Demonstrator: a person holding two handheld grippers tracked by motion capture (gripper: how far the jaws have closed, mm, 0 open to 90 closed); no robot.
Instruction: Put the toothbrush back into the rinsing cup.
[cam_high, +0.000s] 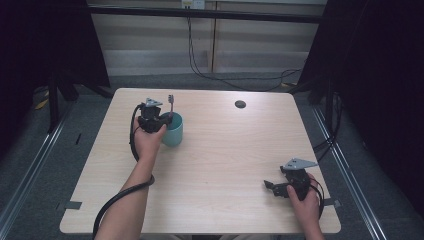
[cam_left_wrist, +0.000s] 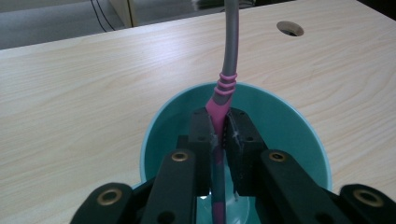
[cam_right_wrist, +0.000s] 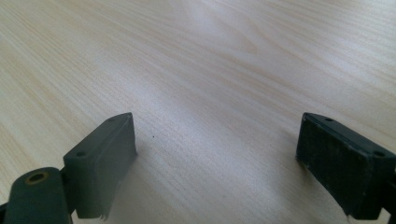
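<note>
Nearest you, your right gripper (cam_high: 276, 188) rests low over the bare wooden table (cam_high: 225, 150) at its near right corner, jaws spread wide with nothing between them. Farther off on the left, your left gripper (cam_left_wrist: 219, 133) pinches the pink-and-grey toothbrush (cam_left_wrist: 223, 91) by its handle, holding it upright inside the teal cup (cam_left_wrist: 299, 126). Beyond the cup, a round cable hole (cam_high: 240, 104) sits near the far edge.
</note>
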